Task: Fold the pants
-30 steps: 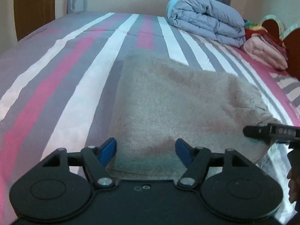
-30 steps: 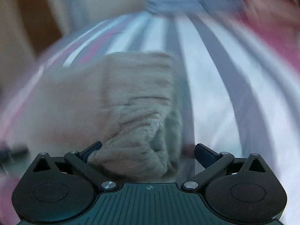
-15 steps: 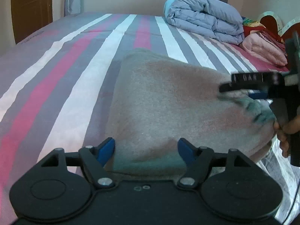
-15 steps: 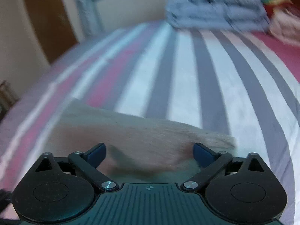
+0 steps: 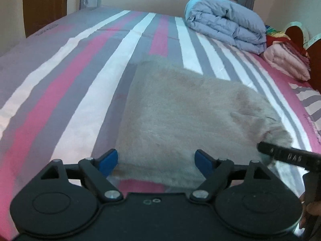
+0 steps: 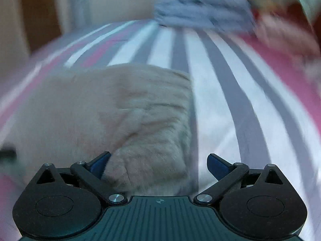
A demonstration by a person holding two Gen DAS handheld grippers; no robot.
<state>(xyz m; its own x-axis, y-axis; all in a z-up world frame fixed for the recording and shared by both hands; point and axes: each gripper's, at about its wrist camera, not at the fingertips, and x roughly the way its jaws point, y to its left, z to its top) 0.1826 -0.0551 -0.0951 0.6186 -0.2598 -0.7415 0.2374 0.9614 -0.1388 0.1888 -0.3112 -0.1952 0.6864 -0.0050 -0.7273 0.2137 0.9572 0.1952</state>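
The pants (image 5: 186,118) are a beige fleece bundle, folded into a thick rectangle on the striped bed. My left gripper (image 5: 156,161) is open, its blue pads either side of the near edge of the pants, holding nothing. My right gripper (image 6: 158,163) is open at the right end of the pants (image 6: 120,120), where the gathered fleece waistband lies between its pads. The right gripper's black body also shows in the left wrist view (image 5: 289,156), at the right end of the bundle. The right wrist view is blurred.
The bed sheet (image 5: 80,76) has pink, grey and white stripes. A folded grey-blue quilt (image 5: 224,28) lies at the far end of the bed. Folded pink cloth (image 5: 286,62) and red items sit at the far right. A brown door (image 5: 44,2) stands at the far left.
My right gripper was raised over the pants half a second ago and has come back down to their right end. The left gripper has pulled back slightly from the near edge.
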